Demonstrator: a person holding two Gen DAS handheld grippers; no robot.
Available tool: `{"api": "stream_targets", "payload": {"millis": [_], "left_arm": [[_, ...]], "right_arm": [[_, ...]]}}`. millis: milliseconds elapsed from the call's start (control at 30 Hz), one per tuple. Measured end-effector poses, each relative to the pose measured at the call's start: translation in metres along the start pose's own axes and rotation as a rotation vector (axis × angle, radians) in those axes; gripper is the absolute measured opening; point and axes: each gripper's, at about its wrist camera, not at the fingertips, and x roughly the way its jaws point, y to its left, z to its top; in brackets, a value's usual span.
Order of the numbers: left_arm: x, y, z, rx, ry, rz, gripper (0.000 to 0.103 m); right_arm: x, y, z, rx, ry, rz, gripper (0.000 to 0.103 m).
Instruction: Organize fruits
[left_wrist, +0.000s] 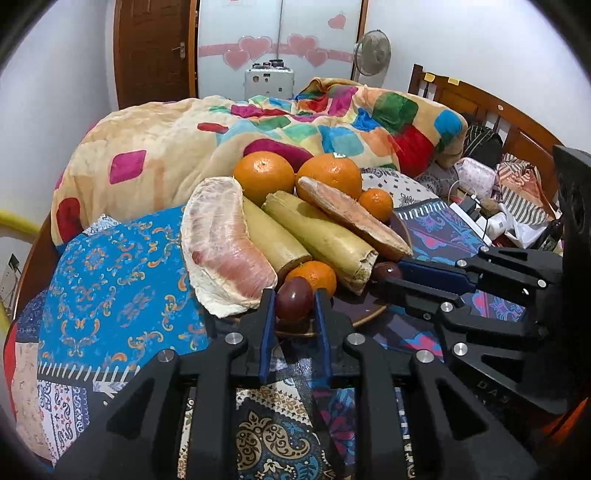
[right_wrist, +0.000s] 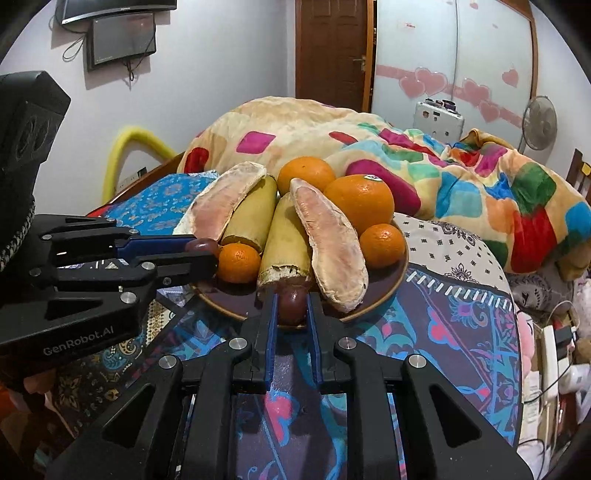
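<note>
Fruits piled high on a dark brown plate (right_wrist: 391, 288), sitting on the patterned cloth (left_wrist: 118, 280) of the table! Left gripper (left_wrist: 294, 306) is right at the near rim, jaws closed around a dark purple passion fruit (left_wrist: 293, 302), blue pads (left_wrist: 266, 332) snug on both sides. Over to the right, the right gripper (right_wrist: 291, 306) has its jaws clamped on a second purple fruit (right_wrist: 292, 304) at its side of the plate, just below the cut end of a sugarcane piece (right_wrist: 284, 243). Behind them, two pomelo wedges, one on the left (left_wrist: 221, 243) and one leaning right (right_wrist: 328, 243), flank the cane. A small mandarin (right_wrist: 239, 260) sits near the front, another (right_wrist: 382, 245) on the right edge, and two big oranges (right_wrist: 358, 201) crown the far side. Beyond the plate, a colourful quilt (right_wrist: 461, 177) heaps on the bed.
</note>
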Motion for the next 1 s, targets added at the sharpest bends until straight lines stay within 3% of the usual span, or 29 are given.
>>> {"api": "stream_targets", "payload": {"millis": [133, 300, 533, 733, 833, 1000], "left_arm": [[-0.002, 0.001, -0.001, -0.018, 0.005, -0.010, 0.023], [-0.029, -0.002, -0.001, -0.023, -0.035, -0.001, 0.023], [-0.115, -0.020, -0.007, 0.000, -0.198, 0.027, 0.023], [-0.193, -0.039, -0.018, 0.019, -0.364, 0.078, 0.023], [-0.225, -0.044, -0.025, 0.014, -0.433, 0.082, 0.033], [-0.266, -0.055, -0.041, 0.021, -0.547, 0.114, 0.057]], "right_arm": [[-0.003, -0.001, -0.001, 0.009, -0.001, 0.006, 0.021], [-0.018, -0.001, -0.001, 0.011, -0.018, -0.009, 0.021], [-0.083, 0.004, 0.005, 0.034, -0.139, -0.034, 0.021], [-0.161, 0.024, 0.009, 0.042, -0.315, -0.074, 0.021], [-0.193, 0.036, 0.007, 0.048, -0.393, -0.084, 0.021], [-0.235, 0.055, -0.003, 0.059, -0.508, -0.107, 0.043]]}}
